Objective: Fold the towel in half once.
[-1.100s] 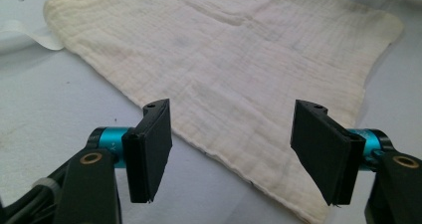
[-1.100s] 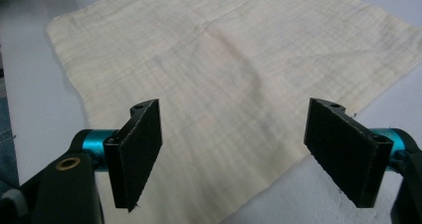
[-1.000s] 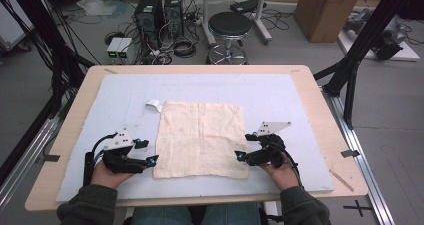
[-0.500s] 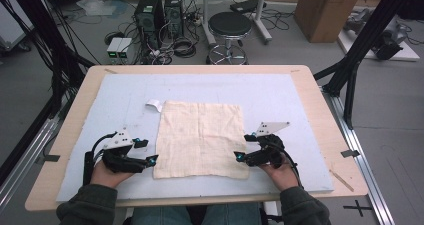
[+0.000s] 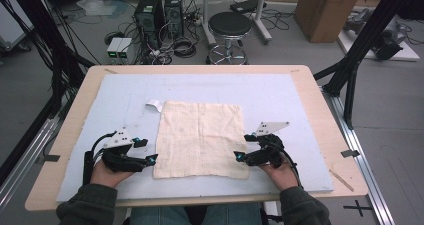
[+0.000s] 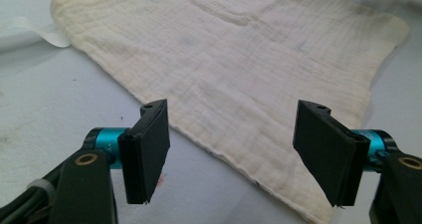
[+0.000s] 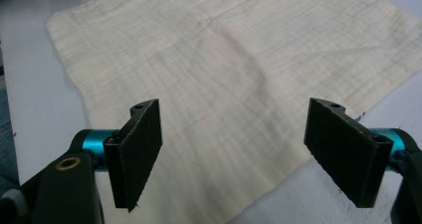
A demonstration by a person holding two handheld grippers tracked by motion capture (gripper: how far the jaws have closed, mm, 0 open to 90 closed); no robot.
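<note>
Nothing has changed since a sec ago: the cream muslin cloth lies flat in the same spot on the pale blue mat, and both your hands sit where they were. So the job, which looks like folding the cloth, hasn't started yet; you're set up, not moving. Your left gripper waits just off the cloth's near-left corner, jaws spread wide w/ nothing between them; in the left gripper view the cloth's edge runs across the gap but the pads don't press on it. Your right gripper sits at the cloth's near-right corner, jaws also spread wide; in the right gripper view the cloth lies under the gap, not pinched. Next you prob. need to drop each claw onto its corner and squeeze. A small white tag sticks out by the cloth's far-left corner; can't read any words on it. No brand or writing shows on the cloth or the grippers. The cardboard box far past the cloth has a dark mark on its flap, too small to read.
</note>
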